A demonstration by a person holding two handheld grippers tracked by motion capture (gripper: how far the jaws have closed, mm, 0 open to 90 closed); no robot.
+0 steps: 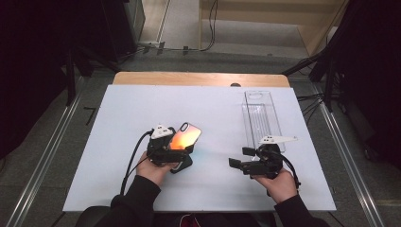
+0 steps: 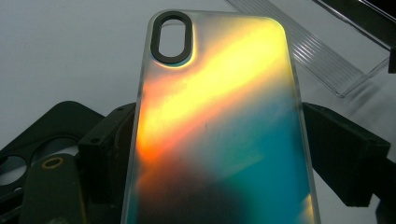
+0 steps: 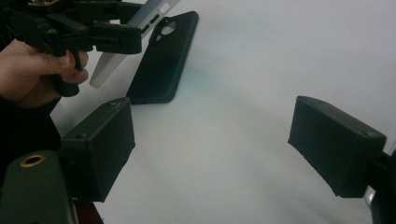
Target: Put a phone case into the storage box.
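The counter [image 1: 118,142] has a big white top, smooth and plain. At its far edge a strip of light brown wood [image 1: 201,78] peeks out. Around it the floor [image 1: 56,156] is grey, and shiny metal rails [image 1: 347,156] run along both sides. The room is dark at the left and right, with black stands and some cables [image 1: 309,101] on the floor. Farther back there is a pale wooden wall.

The left gripper [image 1: 166,150] sits near the middle of the counter. Its jaws are clamped on a shiny phone case [image 1: 185,136], one jaw on each long side. The case glows orange, yellow and blue-green, and its far end tips up off the counter. A black phone case [image 3: 163,58] lies flat on the white top, right under the shiny one.

The right gripper [image 1: 243,161] is well apart, over to the right. Its jaws are spread wide with nothing between them but the white top.

A clear plastic tray [image 1: 260,118] lies on the far right part of the counter, long and thin, just past the right gripper.
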